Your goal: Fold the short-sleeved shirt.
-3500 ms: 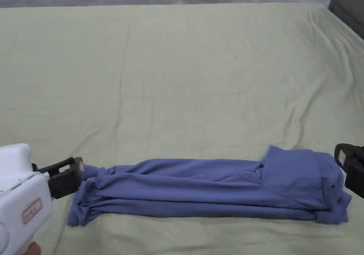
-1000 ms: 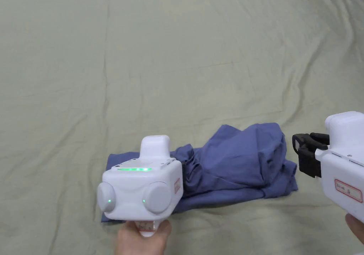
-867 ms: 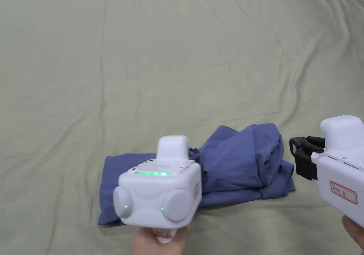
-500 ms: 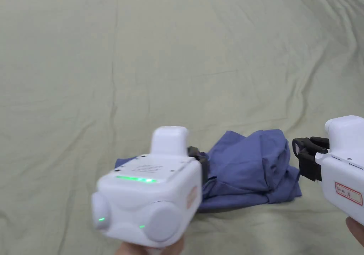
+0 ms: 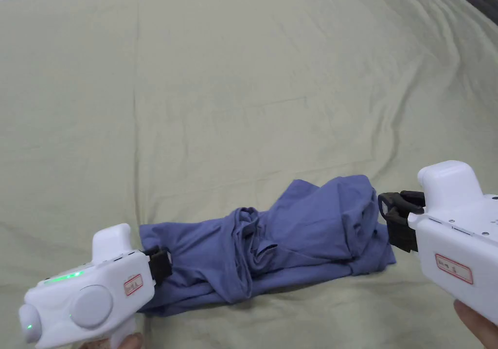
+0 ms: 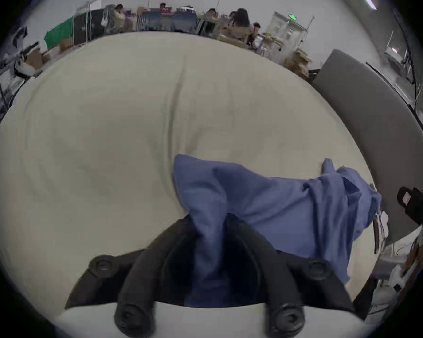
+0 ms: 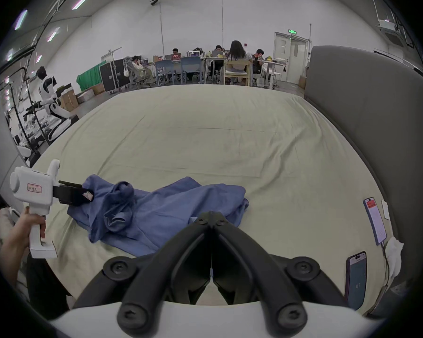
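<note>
From the head view, the blue shirt (image 5: pixel 272 247) lies bunched in a long strip on the bed (image 5: pixel 243 97), stretched between the two grippers. The left gripper (image 5: pixel 163 266) bites the strip's near end. The right gripper (image 5: pixel 395 221) sits just beside the far end; whether it touches cloth here I cannot tell. To fold well, I judge the left end should be carried over toward the right fingers, kept low and taut, and the twisted lump midway smoothed first so the halves lie flat. Each white housing carries a small red-bordered sticker; its writing is too small to read.

In the left gripper view, the left gripper (image 6: pixel 209 223) has its fingers clenched on a pinch of shirt (image 6: pixel 266 211), which runs back between them and fans out ahead toward the right gripper (image 6: pixel 412 205).

In the right gripper view, the right gripper (image 7: pixel 211 217) has its fingers closed together, grasping nothing; the shirt (image 7: pixel 161 211) lies just beyond the tips. The left gripper (image 7: pixel 88 194) holds the opposite end. Two phones (image 7: pixel 374 221) rest on the bed to the right of the fingers. A green sign glows over a distant door, unreadable.
</note>
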`<action>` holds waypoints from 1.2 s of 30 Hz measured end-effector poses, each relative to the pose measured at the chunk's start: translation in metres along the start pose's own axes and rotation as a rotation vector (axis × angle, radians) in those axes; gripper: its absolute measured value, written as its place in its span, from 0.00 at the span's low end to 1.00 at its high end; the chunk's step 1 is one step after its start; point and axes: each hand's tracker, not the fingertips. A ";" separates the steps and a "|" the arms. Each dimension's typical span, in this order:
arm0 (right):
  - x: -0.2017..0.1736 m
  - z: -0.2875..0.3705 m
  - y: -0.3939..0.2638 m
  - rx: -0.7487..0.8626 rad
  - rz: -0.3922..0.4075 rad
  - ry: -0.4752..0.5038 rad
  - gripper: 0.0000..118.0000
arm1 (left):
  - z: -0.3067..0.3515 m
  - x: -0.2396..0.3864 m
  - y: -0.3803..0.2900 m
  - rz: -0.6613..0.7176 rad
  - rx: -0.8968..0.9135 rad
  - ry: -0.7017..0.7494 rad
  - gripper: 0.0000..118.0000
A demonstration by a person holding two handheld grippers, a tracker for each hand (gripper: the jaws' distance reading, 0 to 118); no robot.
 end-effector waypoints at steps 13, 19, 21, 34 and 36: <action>-0.019 -0.016 0.004 -0.013 0.003 0.033 0.02 | 0.104 -0.019 0.028 -0.021 0.083 0.239 0.14; -0.032 -0.023 0.006 -0.007 -0.002 0.082 0.02 | 0.118 0.016 0.047 -0.094 0.052 0.345 0.14; -0.032 -0.023 0.006 -0.007 -0.003 0.082 0.02 | 0.113 0.041 0.046 -0.099 0.047 0.298 0.14; -0.001 -0.024 -0.010 -0.044 -0.043 0.049 0.02 | -0.006 0.190 0.006 -0.244 -0.159 -0.108 0.43; 0.002 -0.023 -0.012 -0.049 -0.050 0.044 0.02 | -0.012 0.183 0.003 -0.181 -0.189 -0.233 0.68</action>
